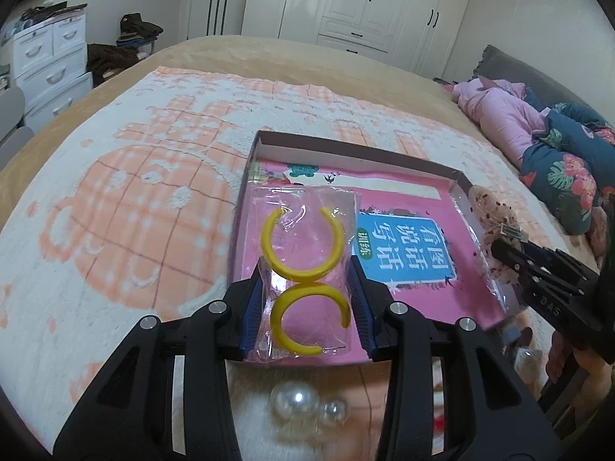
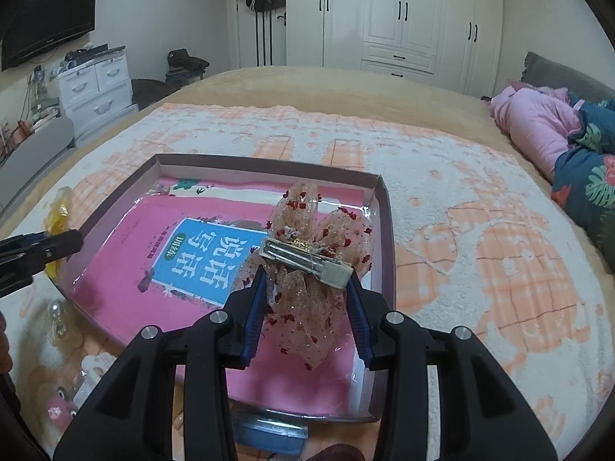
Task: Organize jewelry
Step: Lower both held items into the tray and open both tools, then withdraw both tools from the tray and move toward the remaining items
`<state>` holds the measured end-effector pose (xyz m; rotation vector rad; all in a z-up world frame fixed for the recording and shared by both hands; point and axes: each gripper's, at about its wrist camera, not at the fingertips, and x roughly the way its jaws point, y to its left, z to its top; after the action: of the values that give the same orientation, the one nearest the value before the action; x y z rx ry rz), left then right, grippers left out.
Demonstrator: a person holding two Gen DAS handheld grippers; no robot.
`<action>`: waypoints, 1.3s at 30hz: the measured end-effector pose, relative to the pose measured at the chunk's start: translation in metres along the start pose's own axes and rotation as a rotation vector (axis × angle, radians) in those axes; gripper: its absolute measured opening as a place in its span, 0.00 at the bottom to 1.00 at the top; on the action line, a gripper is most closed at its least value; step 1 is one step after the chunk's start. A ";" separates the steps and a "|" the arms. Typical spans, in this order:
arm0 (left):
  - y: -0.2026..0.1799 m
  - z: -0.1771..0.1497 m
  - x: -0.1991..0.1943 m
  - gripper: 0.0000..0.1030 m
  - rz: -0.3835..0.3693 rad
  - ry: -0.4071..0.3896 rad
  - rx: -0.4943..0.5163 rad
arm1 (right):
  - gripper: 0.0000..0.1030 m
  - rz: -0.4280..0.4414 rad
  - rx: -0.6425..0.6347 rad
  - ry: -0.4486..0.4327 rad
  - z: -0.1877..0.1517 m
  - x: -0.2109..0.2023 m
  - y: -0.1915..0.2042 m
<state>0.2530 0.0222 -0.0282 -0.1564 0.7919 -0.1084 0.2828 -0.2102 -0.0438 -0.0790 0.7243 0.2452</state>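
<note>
My left gripper is shut on a clear bag with two yellow hoop earrings, held over the left part of a shallow cardboard box. A pink book lies in the box. In the right wrist view my right gripper is shut on a sheer bow hair clip with red specks, metal clasp facing up, over the right half of the box. Each gripper shows in the other's view: the right gripper at the box's right wall, the left gripper at its left wall.
The box rests on a white and peach blanket spread over a bed. Pearl earrings in a clear bag lie just in front of the box. A blue object and small pink items lie nearby. Folded bedding sits right.
</note>
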 end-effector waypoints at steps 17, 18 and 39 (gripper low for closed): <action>-0.007 -0.003 0.012 0.62 0.037 -0.011 -0.002 | 0.67 0.038 0.038 -0.024 -0.009 0.004 -0.013; -0.007 -0.003 0.009 0.64 0.040 -0.018 -0.005 | 0.71 0.037 0.045 -0.031 -0.009 0.003 -0.014; -0.013 -0.024 -0.063 0.89 0.017 -0.185 -0.032 | 0.93 -0.010 0.101 -0.278 -0.026 -0.079 -0.025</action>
<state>0.1909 0.0166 0.0017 -0.1875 0.6111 -0.0637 0.2156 -0.2540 -0.0111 0.0476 0.4586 0.2049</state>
